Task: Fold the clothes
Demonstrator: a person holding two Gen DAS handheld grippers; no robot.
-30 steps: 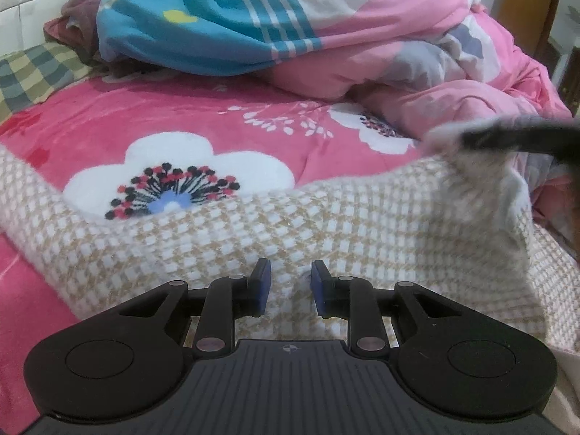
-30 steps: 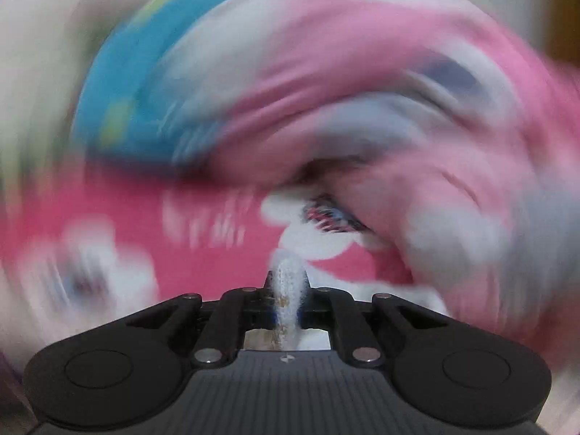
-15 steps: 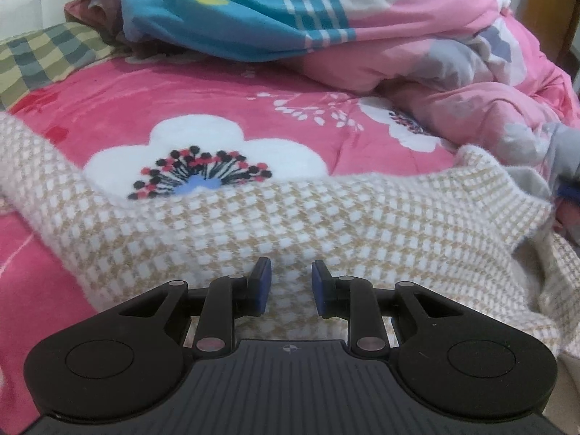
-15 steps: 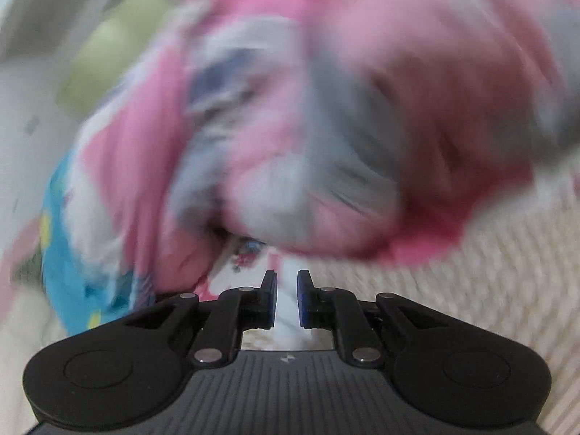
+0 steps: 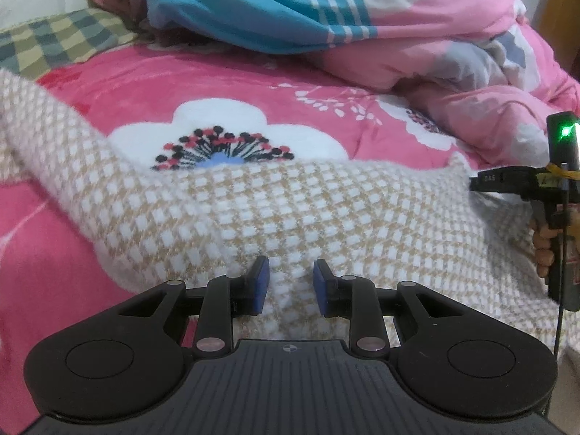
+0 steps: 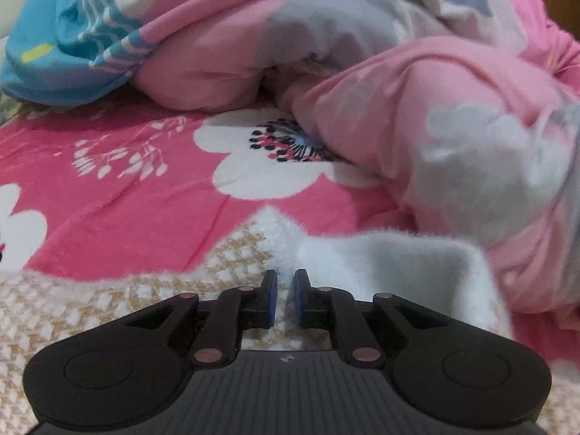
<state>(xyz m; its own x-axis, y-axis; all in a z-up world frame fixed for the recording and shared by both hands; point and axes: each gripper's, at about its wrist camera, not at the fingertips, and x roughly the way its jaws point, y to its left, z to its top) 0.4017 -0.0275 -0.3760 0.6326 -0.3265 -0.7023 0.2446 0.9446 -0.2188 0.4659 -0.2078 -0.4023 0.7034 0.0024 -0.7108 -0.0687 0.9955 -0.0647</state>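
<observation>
Fleece knit, beige-and-white check: one garment [image 5: 275, 210], spread across the near part of the bed [image 5: 181, 87], over the pink flowered sheet; a plain white inner face shows where its far right corner is turned up [image 6: 391, 264]

Handling, judged: soft, light, limp, with no stiffness to hold a crease unaided; a fuzzy pile that should grip well between pads and is unlikely to slip; nothing fragile. Likely to sag and drag if lifted by one point only. Best taken at edges and corners, one in each hand: the turned-up white corner on the right, and the far hem or left edge for the other

Left tongs [image 5: 288, 282]: jaws narrowly apart, blue pads clear, nothing between them; poised over the middle of the check fabric, whether touching it cannot be told

Right tongs [image 6: 284, 299]: jaws nearly together with a thin gap, nothing pinched; set just behind the turned-up corner, above the cloth. Also seen at the right edge of the left view, carried by a hand [image 5: 543, 250]

Behind: heaped quilt [image 5: 398, 18], pink, blue and grey, well apart from the garment except near the right corner
</observation>
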